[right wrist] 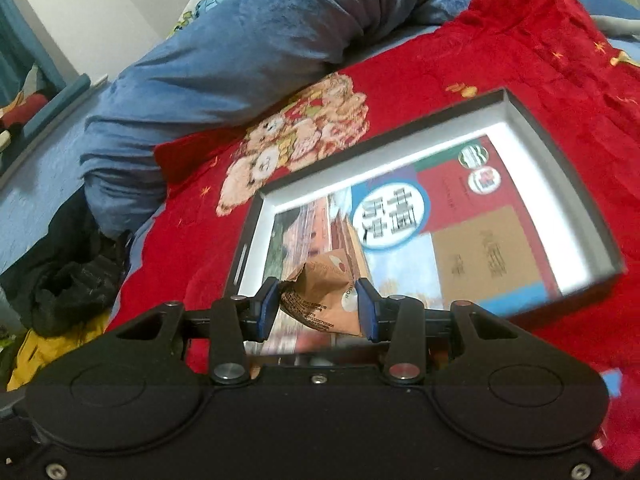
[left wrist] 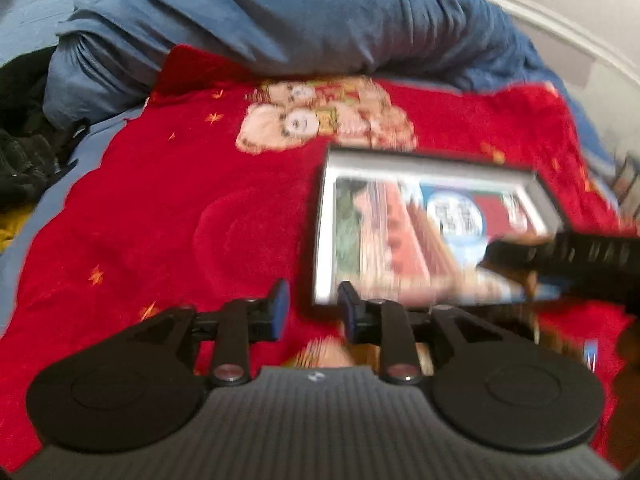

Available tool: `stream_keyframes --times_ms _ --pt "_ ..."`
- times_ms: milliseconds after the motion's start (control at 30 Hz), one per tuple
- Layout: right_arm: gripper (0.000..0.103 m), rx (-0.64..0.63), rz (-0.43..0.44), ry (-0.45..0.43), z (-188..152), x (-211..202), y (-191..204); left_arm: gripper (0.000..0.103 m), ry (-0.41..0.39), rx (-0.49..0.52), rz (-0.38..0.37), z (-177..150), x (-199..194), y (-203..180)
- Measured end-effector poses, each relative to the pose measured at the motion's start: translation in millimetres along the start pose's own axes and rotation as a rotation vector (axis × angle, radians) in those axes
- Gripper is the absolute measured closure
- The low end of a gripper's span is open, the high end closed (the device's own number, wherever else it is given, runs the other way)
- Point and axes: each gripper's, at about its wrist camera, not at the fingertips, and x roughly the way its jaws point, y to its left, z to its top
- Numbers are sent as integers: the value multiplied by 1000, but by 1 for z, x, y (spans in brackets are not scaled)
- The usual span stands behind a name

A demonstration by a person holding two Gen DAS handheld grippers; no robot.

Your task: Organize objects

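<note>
A shallow black box (right wrist: 568,152) with a white inside lies on the red blanket (right wrist: 500,40). A colourful book (right wrist: 460,216) lies flat in it. My right gripper (right wrist: 318,306) is shut on a brown paper packet (right wrist: 320,292) and holds it over the box's near end. In the left wrist view the box (left wrist: 428,164) is at the right with the book (left wrist: 400,236) in it, and the right gripper's black arm (left wrist: 568,256) reaches over it. My left gripper (left wrist: 314,308) is open and empty over the blanket at the box's near left corner.
A blue duvet (left wrist: 280,12) is bunched along the far side of the bed. Dark clothes (left wrist: 24,152) lie off the left edge, with a yellow item (right wrist: 44,352) below. The red blanket (left wrist: 160,208) has a bear print (left wrist: 320,120).
</note>
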Motion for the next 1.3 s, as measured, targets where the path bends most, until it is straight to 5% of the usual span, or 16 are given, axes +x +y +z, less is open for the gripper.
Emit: stream_keyframes --times_ms 67,300,500,533,667,800,1033,1300 --pt "63 -19 -3 -2 -6 -16 4 38 25 2 -32 -18 -11 -2" --pt "63 -73 -30 31 -24 -32 19 33 101 27 -42 -58 5 -20" --pt "63 -96 -62 41 -28 -22 22 43 205 -24 -68 -69 25 -18" --pt "63 -89 -66 43 -28 -22 21 53 202 -20 -55 -71 27 -18" --pt "63 -62 -50 37 -23 -19 15 63 178 -17 -29 -68 23 -22" --pt "63 -66 -59 -2 -19 -19 14 64 59 -5 47 -54 2 -20" --pt "63 -26 -46 -25 -5 -18 6 64 -139 48 10 1 -14 -25" --pt "63 -12 -105 -99 23 -9 -3 64 -110 23 -19 50 37 -37"
